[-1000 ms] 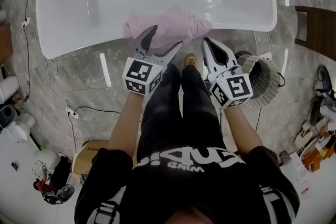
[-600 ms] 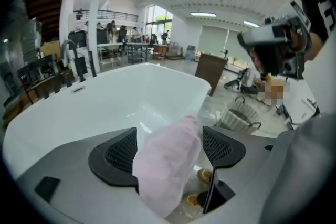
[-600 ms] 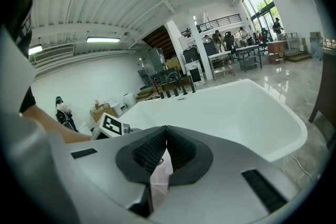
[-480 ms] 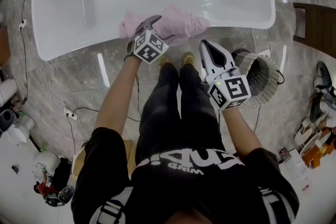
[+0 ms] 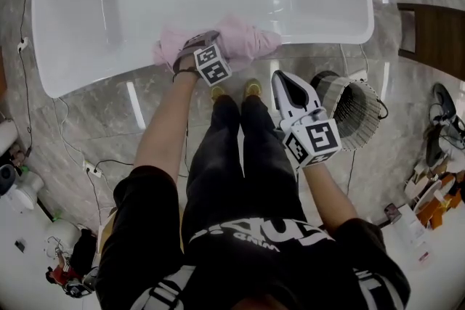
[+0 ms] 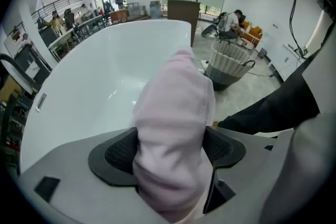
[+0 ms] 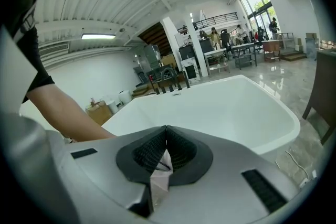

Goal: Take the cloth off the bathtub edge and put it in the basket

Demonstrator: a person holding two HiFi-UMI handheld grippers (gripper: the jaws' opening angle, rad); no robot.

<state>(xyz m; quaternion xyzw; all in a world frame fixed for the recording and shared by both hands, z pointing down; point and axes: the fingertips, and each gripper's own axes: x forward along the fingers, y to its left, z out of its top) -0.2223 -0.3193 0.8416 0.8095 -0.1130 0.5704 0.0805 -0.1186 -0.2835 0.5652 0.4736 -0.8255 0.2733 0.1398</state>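
Observation:
A pink cloth [image 5: 234,38] lies bunched over the near rim of the white bathtub [image 5: 312,33]. My left gripper [image 5: 197,47] has reached onto it, and in the left gripper view the cloth [image 6: 176,113] fills the gap between the pads [image 6: 122,152], so the left gripper [image 6: 170,152] is shut on the cloth. My right gripper [image 5: 282,78] hangs over the floor beside the person's legs, short of the tub. Its jaws are pressed together in the right gripper view [image 7: 166,138]. The wicker basket [image 5: 357,112] stands on the floor to its right.
The basket [image 6: 229,63] also shows beyond the cloth in the left gripper view, next to a dark wooden cabinet [image 5: 430,40]. Cables [image 5: 94,170] run over the marble floor at left. Bottles and clutter [image 5: 429,192] sit at the right edge.
My left gripper went forward from beside the legs onto the cloth at the tub rim and closed on it. The right gripper has barely moved.

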